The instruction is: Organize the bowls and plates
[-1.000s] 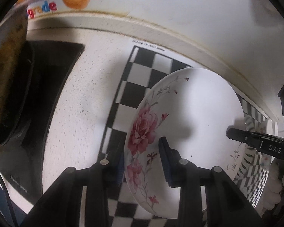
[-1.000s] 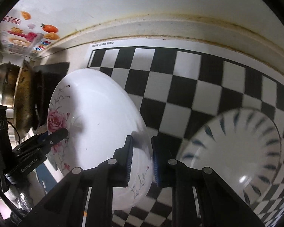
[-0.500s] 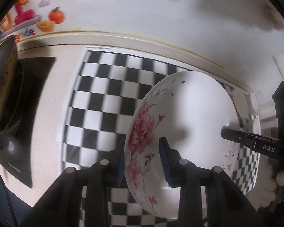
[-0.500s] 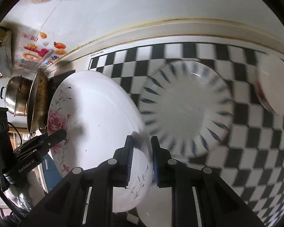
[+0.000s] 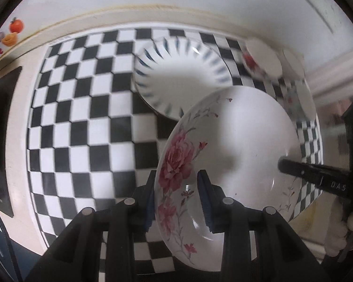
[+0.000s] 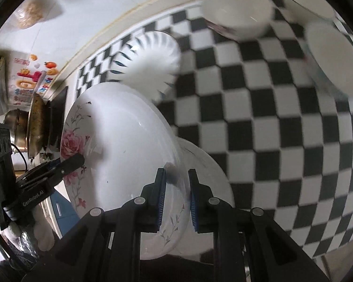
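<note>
Gripping the floral plate [image 5: 235,141] (opposite rims), left hand-held gripper [image 5: 176,188] & right hand-held gripper [image 6: 175,188].

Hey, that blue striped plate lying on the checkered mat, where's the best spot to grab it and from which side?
Grip the blue striped plate by its raised rim, coming down from above with one finger inside and one outside. It lies flat on the checkered mat, so only the upturned edge offers a pinch. The left-hand edge looks clearest.
</note>
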`<move>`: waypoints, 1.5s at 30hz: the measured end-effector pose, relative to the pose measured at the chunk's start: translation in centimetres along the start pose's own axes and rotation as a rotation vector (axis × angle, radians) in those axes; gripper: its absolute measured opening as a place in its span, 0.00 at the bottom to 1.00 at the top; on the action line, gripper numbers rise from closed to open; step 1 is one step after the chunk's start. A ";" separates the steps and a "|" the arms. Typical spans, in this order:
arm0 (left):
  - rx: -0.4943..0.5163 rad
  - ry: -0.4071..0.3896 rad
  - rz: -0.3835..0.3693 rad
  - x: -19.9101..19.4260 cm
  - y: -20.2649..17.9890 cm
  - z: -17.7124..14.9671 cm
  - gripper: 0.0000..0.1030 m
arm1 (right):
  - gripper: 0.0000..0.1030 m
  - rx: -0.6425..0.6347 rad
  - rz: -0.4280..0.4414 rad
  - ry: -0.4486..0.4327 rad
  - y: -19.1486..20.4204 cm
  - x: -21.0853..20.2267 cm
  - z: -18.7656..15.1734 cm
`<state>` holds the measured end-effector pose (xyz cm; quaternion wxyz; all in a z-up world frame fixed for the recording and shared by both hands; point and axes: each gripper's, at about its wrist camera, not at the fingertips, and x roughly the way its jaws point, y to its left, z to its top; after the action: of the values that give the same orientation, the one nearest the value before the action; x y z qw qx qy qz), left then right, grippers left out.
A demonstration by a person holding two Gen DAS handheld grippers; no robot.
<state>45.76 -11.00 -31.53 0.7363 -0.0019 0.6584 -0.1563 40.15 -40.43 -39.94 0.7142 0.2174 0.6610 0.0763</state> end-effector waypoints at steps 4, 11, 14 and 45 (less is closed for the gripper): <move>0.021 0.043 0.012 2.0 -1.7 -1.0 0.30 | 0.20 0.027 -0.004 0.021 -2.6 0.7 -1.7; 0.025 0.091 0.046 4.1 -1.9 -1.9 0.29 | 0.20 0.022 -0.005 0.058 -4.4 2.6 -2.8; 0.025 0.108 0.061 4.7 -1.6 -2.1 0.30 | 0.20 0.021 -0.006 0.074 -3.9 3.4 -2.5; 0.031 0.200 0.159 9.1 -2.5 -4.1 0.30 | 0.21 -0.043 -0.138 0.169 0.0 7.3 -2.0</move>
<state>41.96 -14.70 -40.37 0.6768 0.0773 0.7242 -0.1072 39.08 -37.08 -46.69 0.6641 0.1488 0.7303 0.0592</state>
